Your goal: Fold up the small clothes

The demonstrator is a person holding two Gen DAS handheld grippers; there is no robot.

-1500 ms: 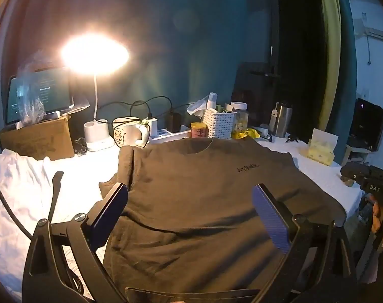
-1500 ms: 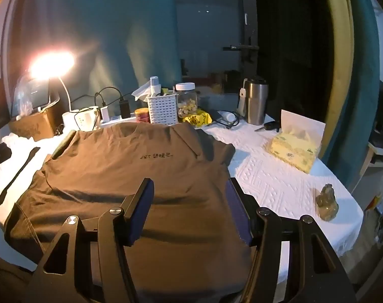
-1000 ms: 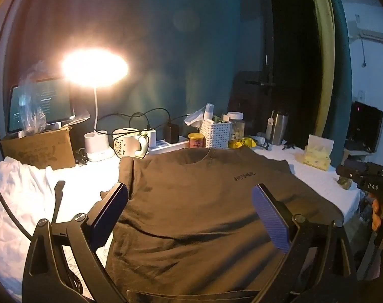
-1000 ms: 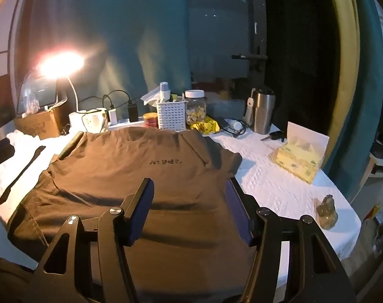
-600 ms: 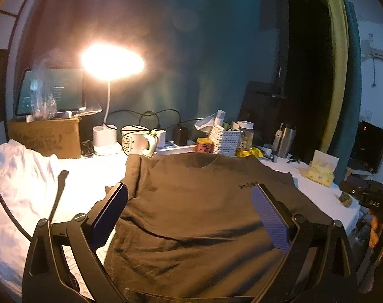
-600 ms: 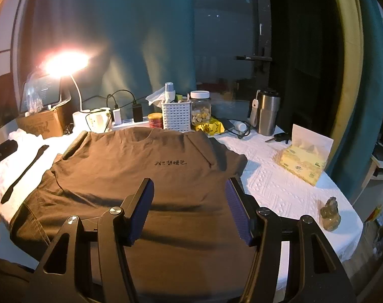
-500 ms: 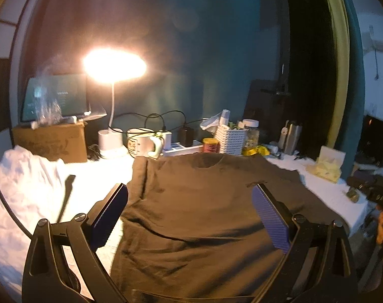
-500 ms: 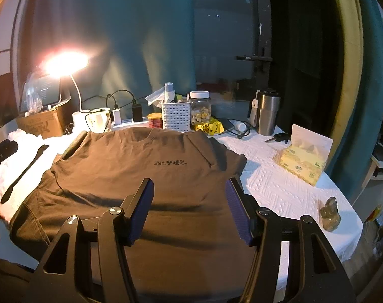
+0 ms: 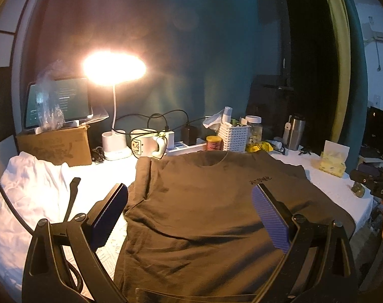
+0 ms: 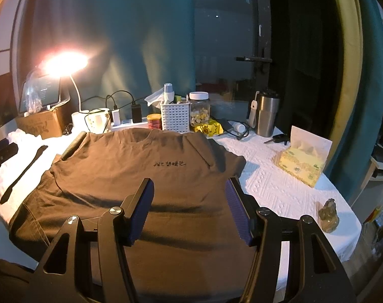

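Observation:
A dark brown T-shirt lies flat, front up, on the white-covered table, collar toward the far clutter, with small dark lettering on the chest. My left gripper hovers open above its lower left part, blue pads wide apart and nothing between them. My right gripper hangs open over the shirt's lower right part, holding nothing. The other gripper's black body shows at the right edge of the left wrist view and at the left edge of the right wrist view.
A lit desk lamp, cardboard box, mug, white basket, jar, steel tumbler and power strip line the far edge. A tissue box and small figurine sit right. Crumpled white cloth and a black strip lie left.
The left wrist view has tilted slightly, so the lamp and shirt sit lower in frame. The right view is nearly unchanged. Both grippers stay open.

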